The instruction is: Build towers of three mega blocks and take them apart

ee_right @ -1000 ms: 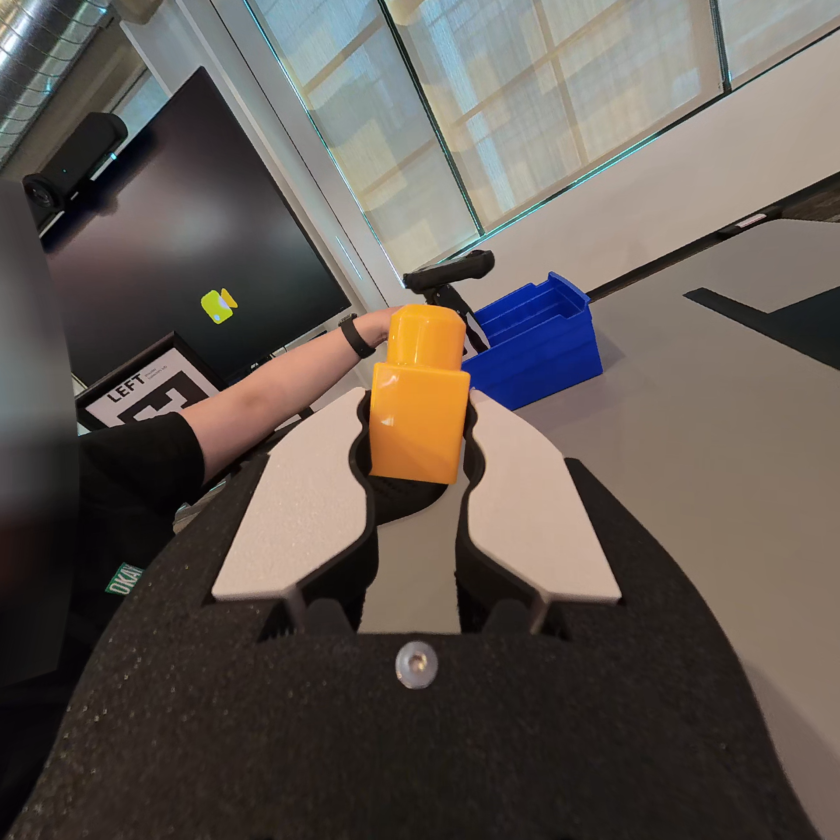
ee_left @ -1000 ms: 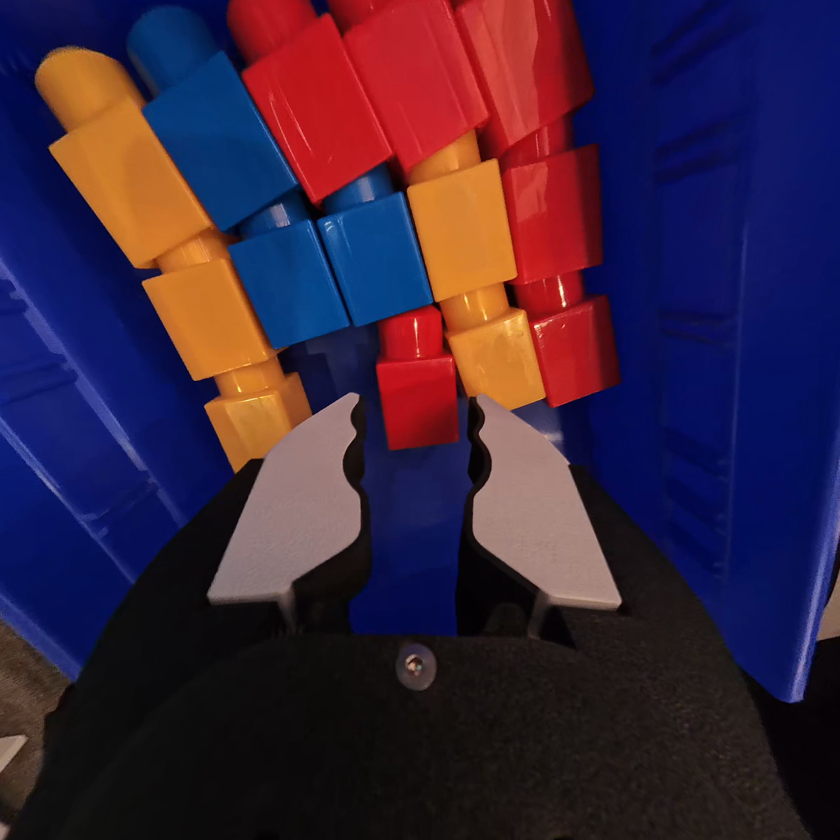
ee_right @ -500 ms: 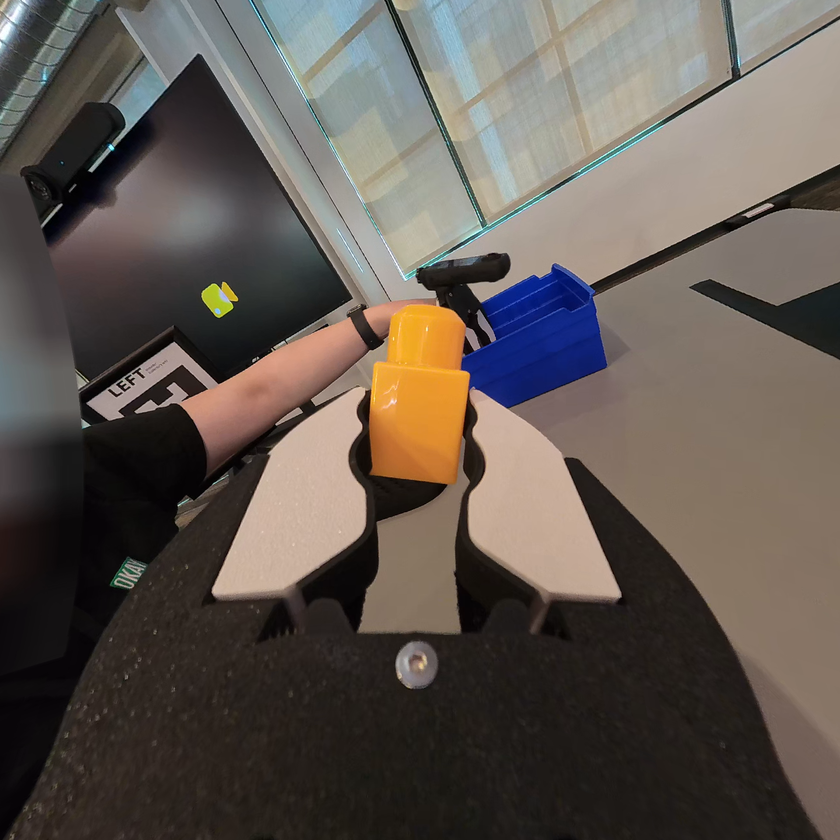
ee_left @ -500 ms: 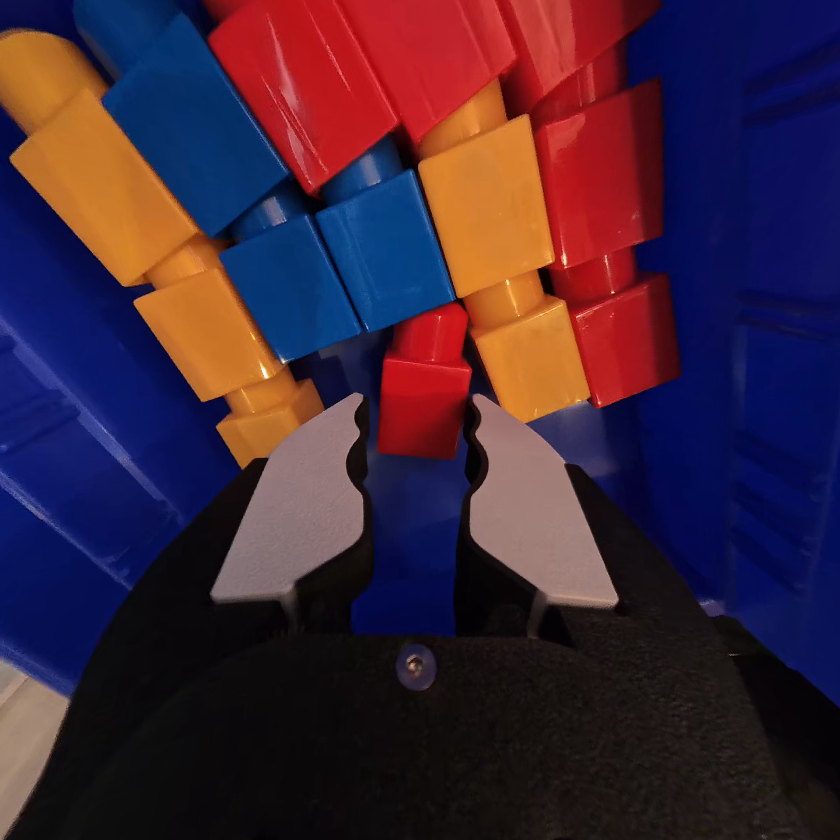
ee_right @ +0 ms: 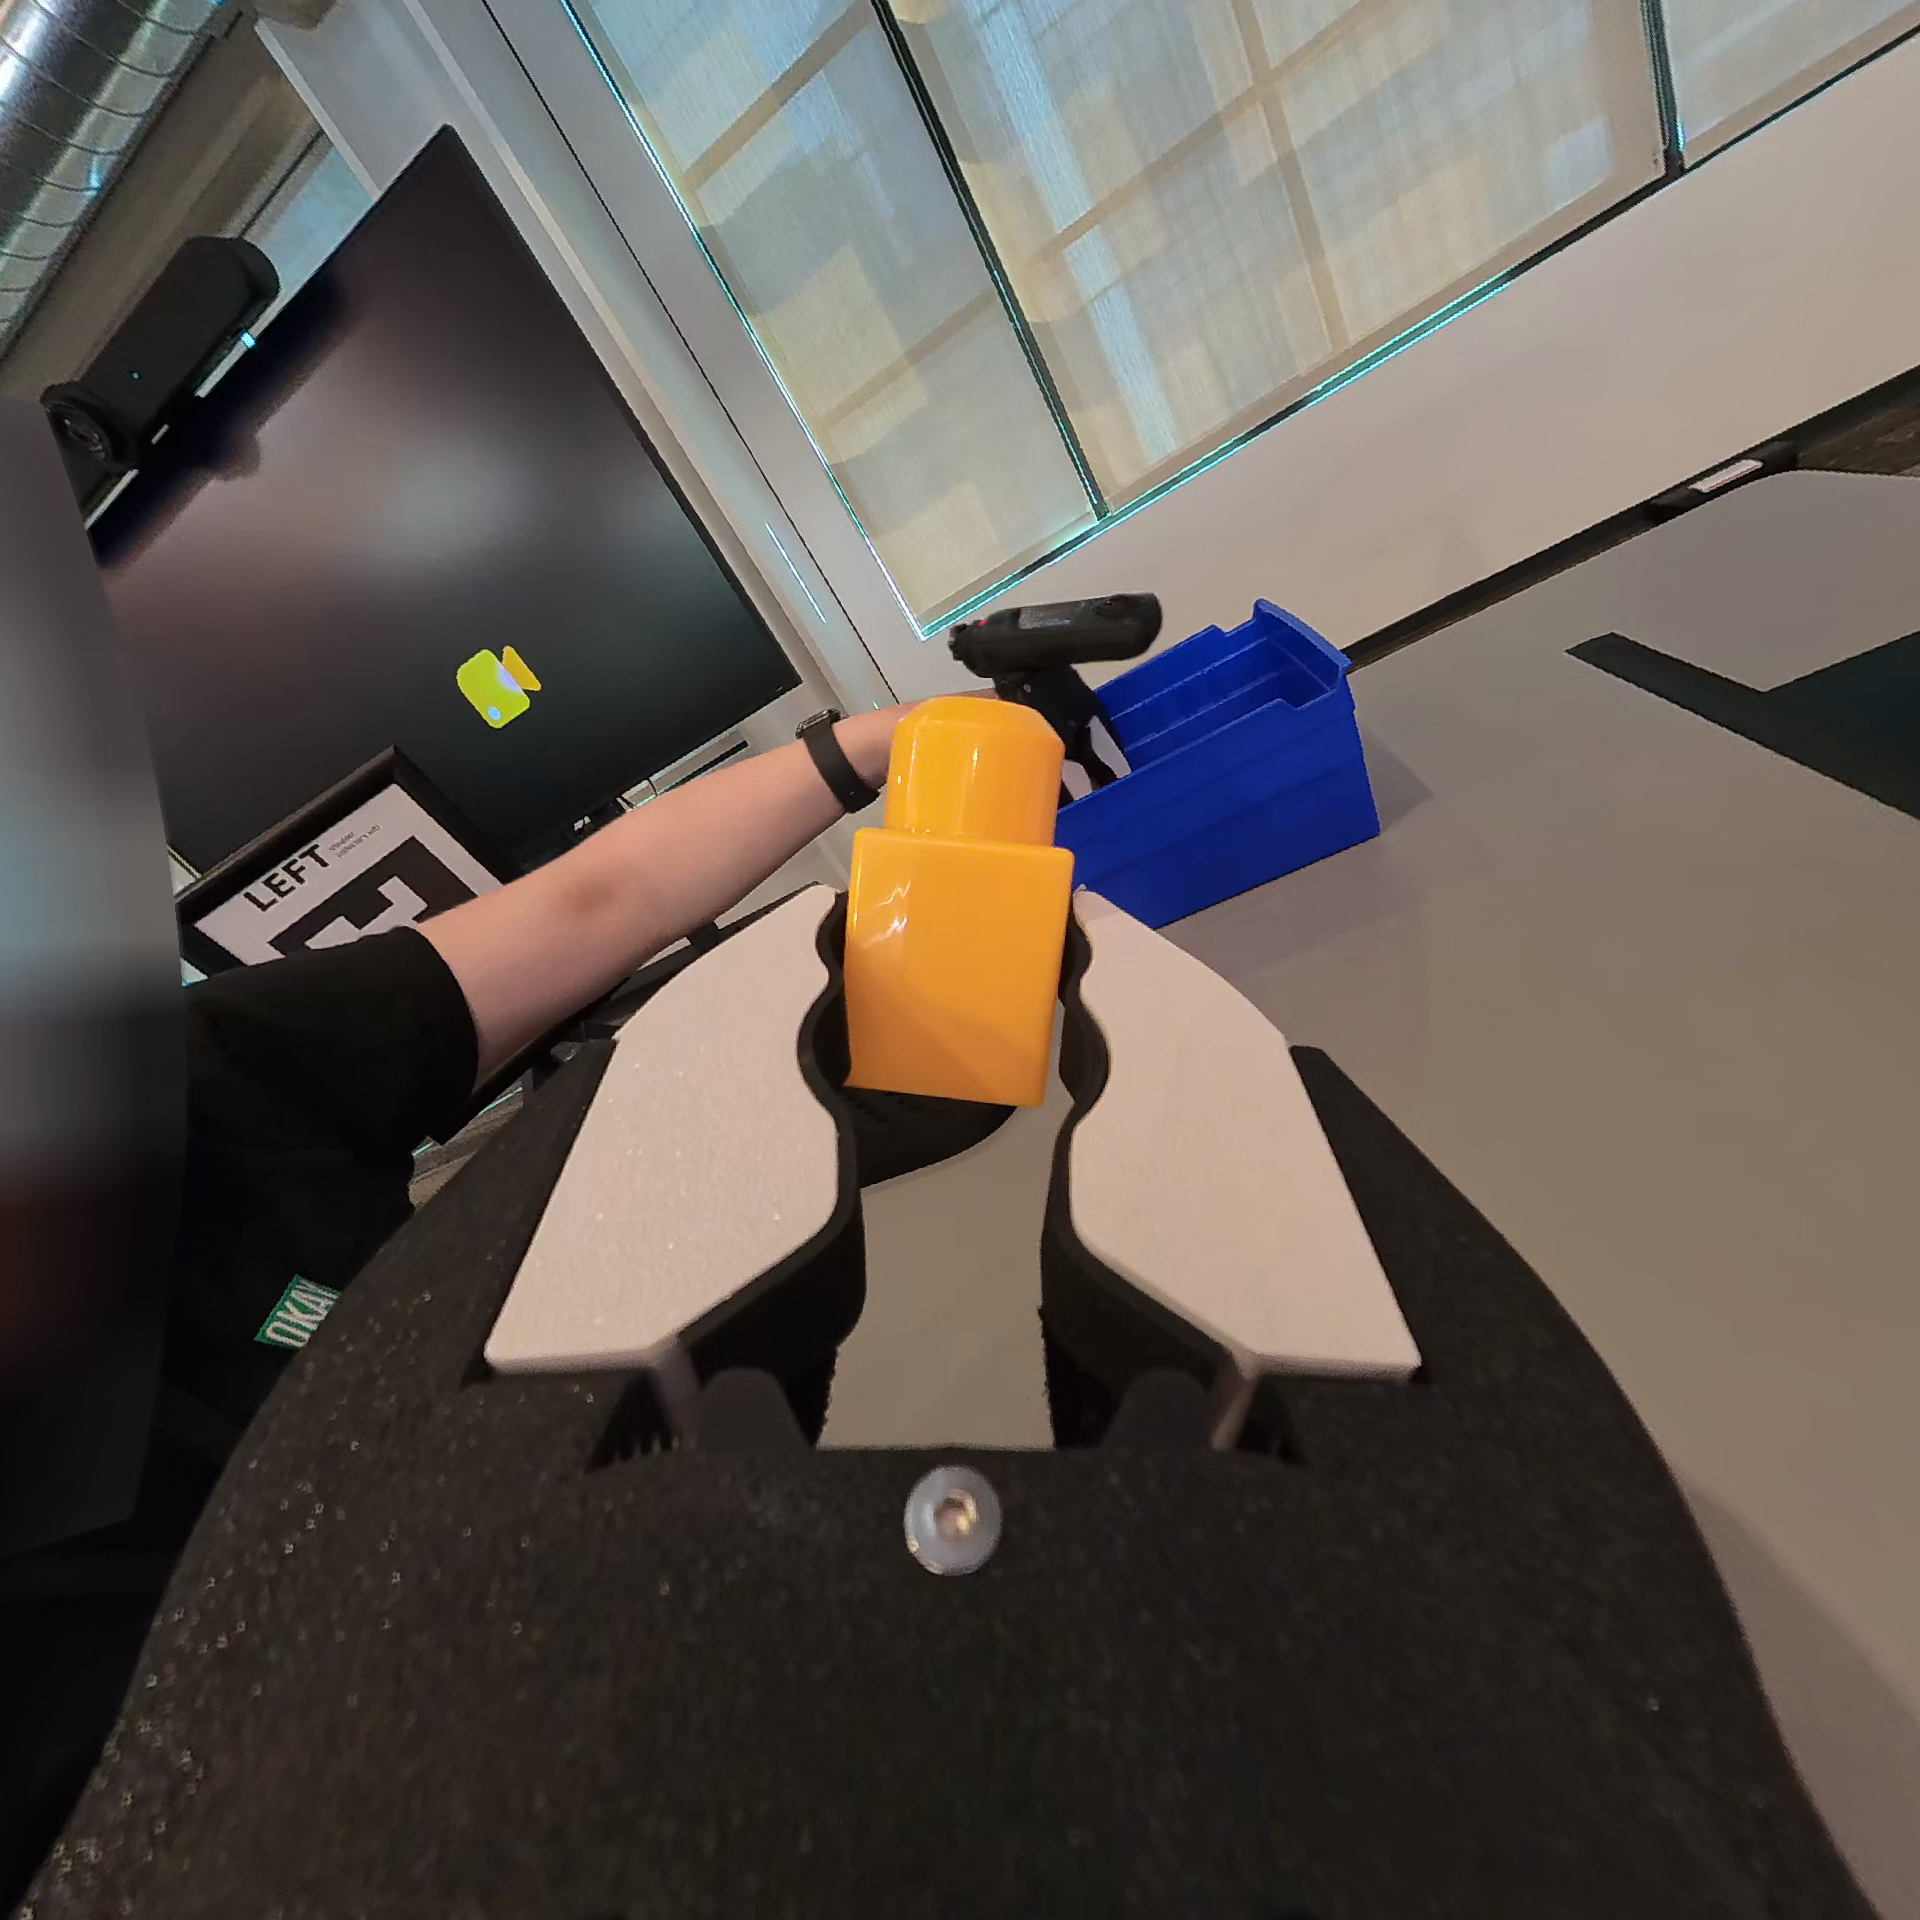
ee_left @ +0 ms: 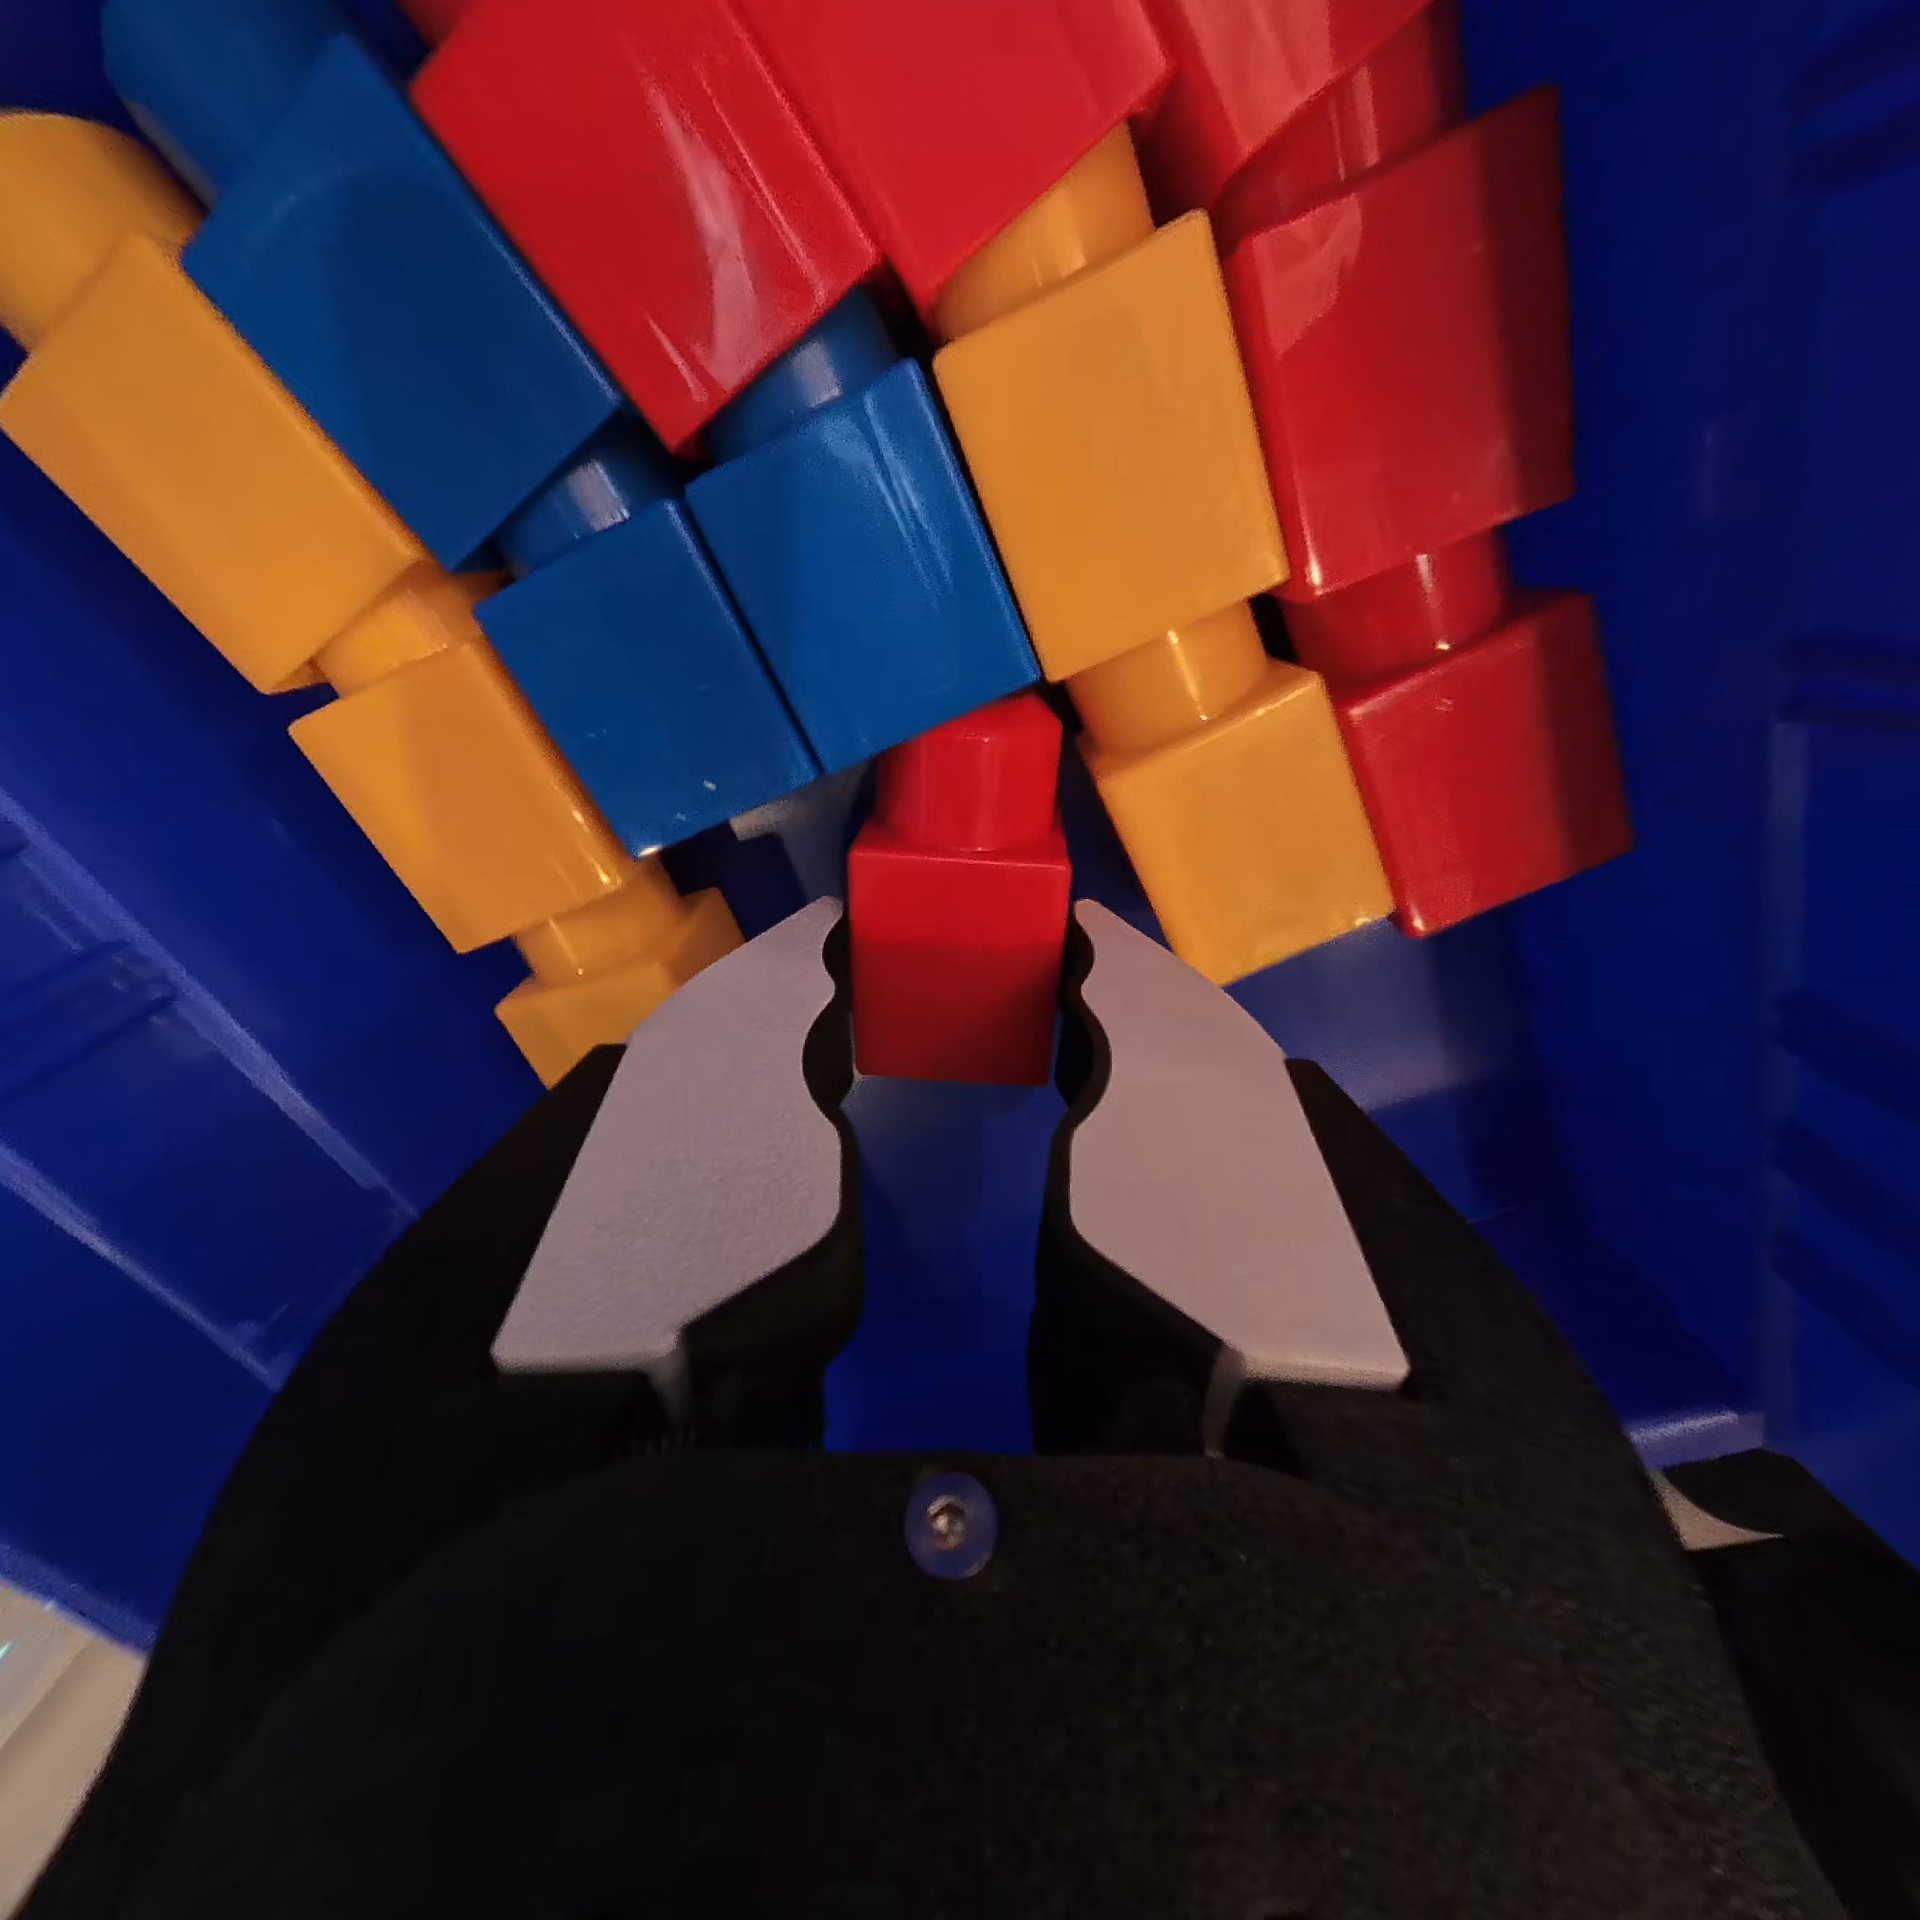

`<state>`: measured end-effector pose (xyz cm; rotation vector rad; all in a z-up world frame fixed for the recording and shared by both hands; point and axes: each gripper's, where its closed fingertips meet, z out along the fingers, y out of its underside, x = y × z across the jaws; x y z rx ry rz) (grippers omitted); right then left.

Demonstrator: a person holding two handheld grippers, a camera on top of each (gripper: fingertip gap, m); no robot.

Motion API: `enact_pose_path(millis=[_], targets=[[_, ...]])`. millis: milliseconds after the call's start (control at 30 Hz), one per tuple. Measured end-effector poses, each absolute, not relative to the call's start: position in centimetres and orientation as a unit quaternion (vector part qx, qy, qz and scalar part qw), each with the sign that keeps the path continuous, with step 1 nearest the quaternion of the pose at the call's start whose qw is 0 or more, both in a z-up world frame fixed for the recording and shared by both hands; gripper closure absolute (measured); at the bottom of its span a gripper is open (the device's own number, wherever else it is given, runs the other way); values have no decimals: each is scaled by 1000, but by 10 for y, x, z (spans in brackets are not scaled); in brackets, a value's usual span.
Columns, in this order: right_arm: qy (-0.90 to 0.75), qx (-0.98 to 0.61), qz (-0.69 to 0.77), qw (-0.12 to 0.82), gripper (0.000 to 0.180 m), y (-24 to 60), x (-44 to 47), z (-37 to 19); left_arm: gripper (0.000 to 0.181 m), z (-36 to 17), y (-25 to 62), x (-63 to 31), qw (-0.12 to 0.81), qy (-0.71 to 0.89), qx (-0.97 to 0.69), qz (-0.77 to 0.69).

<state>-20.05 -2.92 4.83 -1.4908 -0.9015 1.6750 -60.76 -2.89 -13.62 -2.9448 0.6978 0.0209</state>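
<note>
In the left wrist view my left gripper [ee_left: 956, 930] is down inside a blue bin [ee_left: 1714, 935]. Its fingers press both sides of a single red block [ee_left: 956, 977] lying on the bin floor. Beyond it lie stacked towers: a yellow one [ee_left: 208, 468] at left, blue blocks [ee_left: 862, 582], a yellow tower [ee_left: 1122, 447] and a red tower [ee_left: 1403, 364] at right. In the right wrist view my right gripper [ee_right: 951, 920] is shut on an orange block [ee_right: 951, 966], stud forward, held above the grey table [ee_right: 1558, 1039].
In the right wrist view the blue bin [ee_right: 1226, 821] stands farther back on the table, with the other black gripper [ee_right: 1049, 634] reaching into it on a person's arm [ee_right: 644, 883]. A dark monitor [ee_right: 364, 520] and windows are behind. A dark patch [ee_right: 1818, 707] marks the table at right.
My left gripper has moved forward into the bin until the red block sits between its fingertips, and the fingers have narrowed onto it. My right gripper keeps holding the orange block almost still.
</note>
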Motion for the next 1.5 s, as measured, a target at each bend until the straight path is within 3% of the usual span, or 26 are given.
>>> enact_pose_path(millis=[133, 267, 433, 567, 733, 1067, 1267, 1500], targets=[[-349, -580, 645, 355, 143, -28, -200, 47, 144, -98, -27, -603, 149, 228, -962, -17], [-350, -580, 643, 357, 143, -27, -202, 45, 144, -20, -20, -582, 332, 231, -913, -60], [-368, -590, 620, 364, 143, -25, -215, 31, 145, 84, -39, -485, 556, 295, -754, -189], [-403, -569, 603, 388, 143, -36, -227, 33, 145, 119, -56, -407, 651, 330, -650, -213], [-459, -508, 589, 429, 143, -61, -229, 55, 145, 144, -54, -321, 654, 332, -592, -335], [-413, -481, 559, 534, 143, -50, -195, 91, 145, 192, -39, -219, 535, 315, -507, -598], [-390, -481, 570, 539, 144, -42, -202, 80, 145, 183, -26, -209, 500, 295, -498, -645], [-382, -482, 582, 533, 144, -49, -205, 86, 145, 165, -27, -202, 516, 324, -545, -577]])
